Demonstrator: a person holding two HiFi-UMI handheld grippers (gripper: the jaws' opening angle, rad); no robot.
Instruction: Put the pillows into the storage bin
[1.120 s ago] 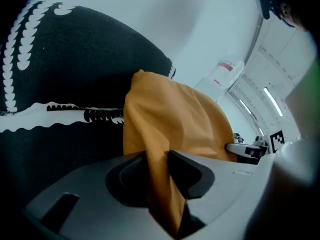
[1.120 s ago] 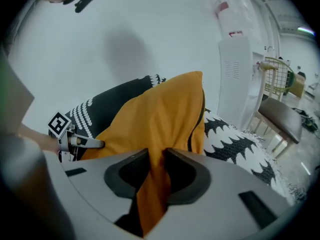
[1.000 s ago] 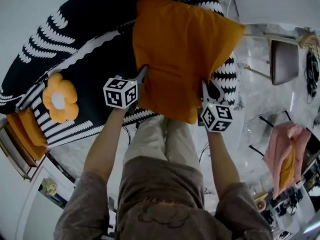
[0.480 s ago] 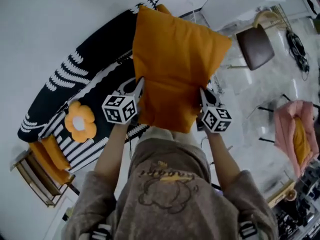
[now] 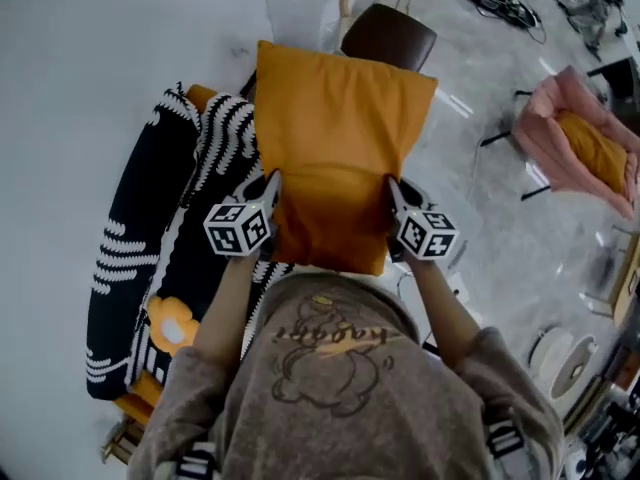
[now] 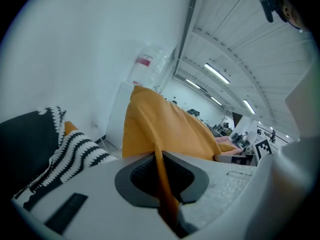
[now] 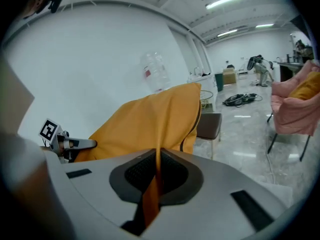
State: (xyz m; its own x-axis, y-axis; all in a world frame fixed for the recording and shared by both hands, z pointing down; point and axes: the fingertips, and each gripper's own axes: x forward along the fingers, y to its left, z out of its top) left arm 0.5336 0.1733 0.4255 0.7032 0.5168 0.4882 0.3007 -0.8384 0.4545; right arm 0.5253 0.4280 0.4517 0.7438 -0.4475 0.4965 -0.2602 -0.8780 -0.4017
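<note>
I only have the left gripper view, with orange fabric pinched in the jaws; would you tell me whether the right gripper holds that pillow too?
Observer: Yes, the right gripper is shut on the opposite edge of the orange pillow.
Operator: Thank you. Is any other cushion nearby?
Observer: A flower-shaped cushion lies on the black-and-white sofa cover.
Operator: What stands beyond the pillow?
Observer: A brown chair.
</note>
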